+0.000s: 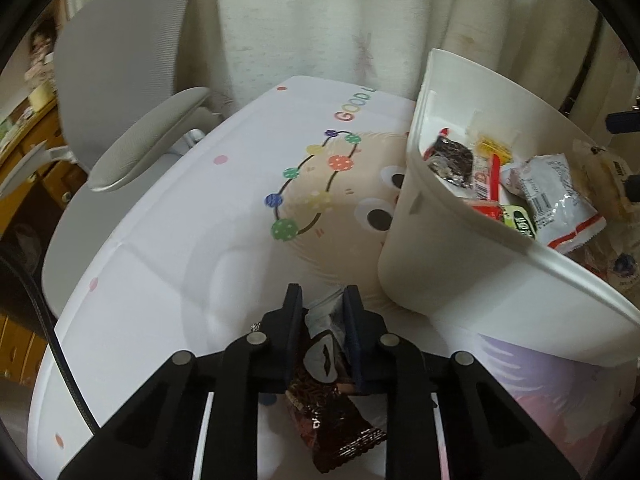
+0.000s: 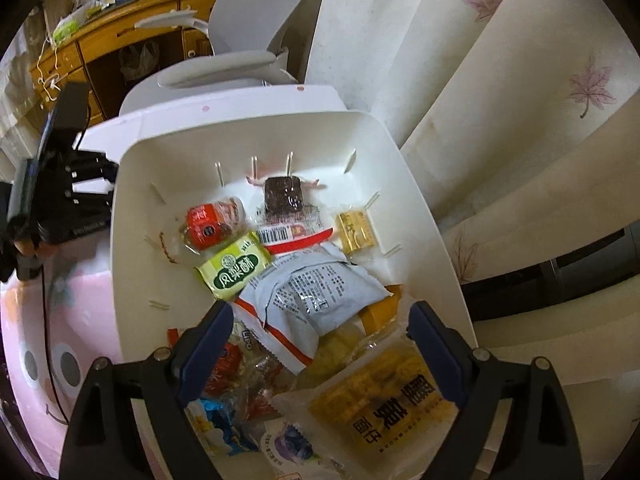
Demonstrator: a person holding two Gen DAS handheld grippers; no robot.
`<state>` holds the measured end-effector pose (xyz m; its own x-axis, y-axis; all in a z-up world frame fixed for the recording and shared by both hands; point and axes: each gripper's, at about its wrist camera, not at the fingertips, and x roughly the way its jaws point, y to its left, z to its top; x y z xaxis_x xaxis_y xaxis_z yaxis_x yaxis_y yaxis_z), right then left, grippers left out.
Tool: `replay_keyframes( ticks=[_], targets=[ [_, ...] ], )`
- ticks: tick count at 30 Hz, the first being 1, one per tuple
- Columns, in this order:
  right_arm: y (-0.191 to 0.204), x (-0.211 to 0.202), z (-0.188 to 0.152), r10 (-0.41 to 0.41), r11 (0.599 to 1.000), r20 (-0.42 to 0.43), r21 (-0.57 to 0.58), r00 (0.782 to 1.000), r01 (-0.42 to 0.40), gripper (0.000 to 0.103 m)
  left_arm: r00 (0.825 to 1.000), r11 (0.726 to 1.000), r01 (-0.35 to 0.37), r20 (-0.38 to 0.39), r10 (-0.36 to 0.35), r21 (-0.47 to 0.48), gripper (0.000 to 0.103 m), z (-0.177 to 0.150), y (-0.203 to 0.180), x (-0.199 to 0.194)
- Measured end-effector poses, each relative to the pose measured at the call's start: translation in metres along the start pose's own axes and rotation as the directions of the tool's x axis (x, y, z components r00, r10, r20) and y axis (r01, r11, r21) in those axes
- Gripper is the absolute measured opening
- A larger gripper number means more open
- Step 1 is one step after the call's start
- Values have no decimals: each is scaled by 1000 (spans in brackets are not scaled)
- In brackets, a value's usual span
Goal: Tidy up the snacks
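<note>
Brown, glossy foil showed between the pads of your left gripper (image 1: pixel 322 304): you had it clamped on a dark chocolate-coloured snack packet (image 1: pixel 332 420), whose crimped end hung out behind the fingers toward the camera. It sat low over the printed tablecloth (image 1: pixel 168 248), just beside the near wall of the white bin (image 1: pixel 452 280). To that gripper's left the cloth lay bare out to the rounded table edge, where a grey chair armrest (image 1: pixel 148 148) stood close alongside; to its right the bin's wall closed the way.

Your right gripper (image 2: pixel 322 320) hung over the bin's mouth with its fingers wide apart and nothing pressed between them. Below it the bin held a heap of snacks: a grey-white packet (image 2: pixel 316 292), a green packet (image 2: pixel 236 268), a red-topped jelly cup (image 2: pixel 208 228), a small dark square (image 2: pixel 283 193), a gold bar (image 2: pixel 357 232) and a yellow cracker pack (image 2: pixel 384 400). The bin's far rim stood near the pale curtain (image 2: pixel 500 100), with little room beyond on that side. From that view your left gripper's body (image 2: pixel 76 196) showed outside the bin's left wall.
</note>
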<state>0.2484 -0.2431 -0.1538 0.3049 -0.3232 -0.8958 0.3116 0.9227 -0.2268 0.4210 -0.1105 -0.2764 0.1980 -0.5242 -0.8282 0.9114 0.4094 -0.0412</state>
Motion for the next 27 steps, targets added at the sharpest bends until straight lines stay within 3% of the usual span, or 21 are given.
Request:
replay_keyframes(
  ticks=[10,15,25,27],
  targets=[
    [5,-14,-5,38,999,18,1,999,-38,90,997,982,-73,-20,70,-175,9,-26,1,-22],
    [8,-23,-6,60,998,42,-8,997,-60,90,997,948,-72,-32,65,-309,8,-41,3,-38],
    [3,-33,-19,94,995,31,-15,995,-94,90,990,890,-130,-113,90,-437,6,-56,-39,-88],
    [1,-33,-24,112,994,22,-10,993,-112,90,991,876,-124,-99,88,-467,6,-56,-48,-103]
  ],
)
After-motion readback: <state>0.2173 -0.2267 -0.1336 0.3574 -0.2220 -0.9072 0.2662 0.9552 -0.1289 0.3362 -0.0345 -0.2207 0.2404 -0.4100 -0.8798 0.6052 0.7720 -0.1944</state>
